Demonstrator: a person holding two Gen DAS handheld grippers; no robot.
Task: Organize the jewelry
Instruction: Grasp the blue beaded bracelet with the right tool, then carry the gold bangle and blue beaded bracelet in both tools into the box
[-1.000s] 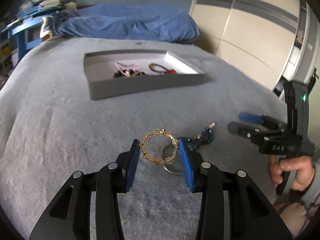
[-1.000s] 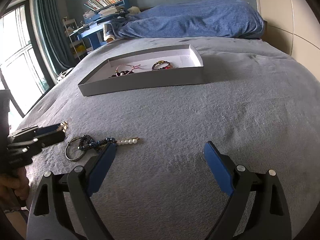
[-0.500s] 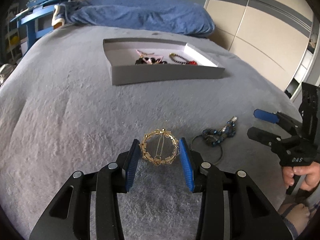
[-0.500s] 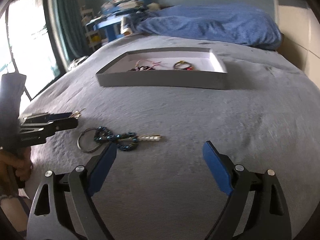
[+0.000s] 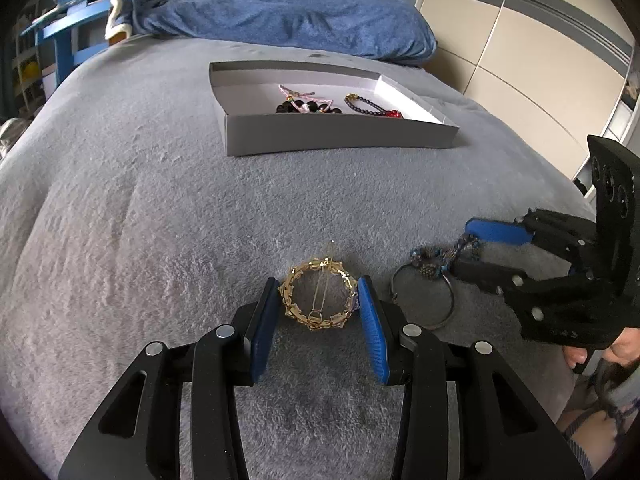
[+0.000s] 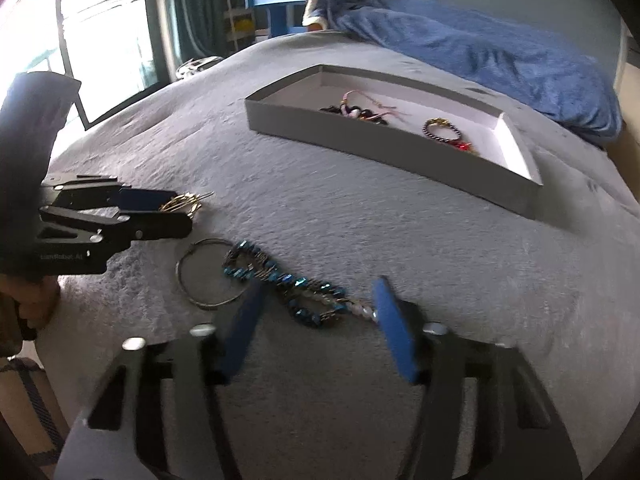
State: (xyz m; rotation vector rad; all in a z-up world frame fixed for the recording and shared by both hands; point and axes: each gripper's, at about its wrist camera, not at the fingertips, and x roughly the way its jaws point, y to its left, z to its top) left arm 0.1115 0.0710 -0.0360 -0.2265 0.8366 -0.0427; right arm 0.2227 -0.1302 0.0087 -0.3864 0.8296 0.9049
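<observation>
One gold hair clip [image 5: 318,300] between left tongs [image 5: 319,312] — two bracelets [image 5: 312,105] boxed

One grey tray [image 5: 340,136], two bracelets inside it, one gold hair clip [image 5: 318,300], one blue beaded chain [image 6: 288,284], one metal ring [image 6: 204,276]

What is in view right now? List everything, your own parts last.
Hair clip: one, gold ring shape, between the left claw's pads.
Beaded bracelet: one, blue, on the blanket between the right claw's fingers.
Bangle: one, thin silver, beside the bracelet.
Box: one, grey, white inside, farther up the bed.
Bracelets in box: at least two, dark beads with pink cord; dark beads with red.
Blanket: one, grey, covers the bed.
Pillow: one, blue, at the head.
Left claw: blue pads, shut on the hair clip.
Right claw: blue pads, open.
</observation>
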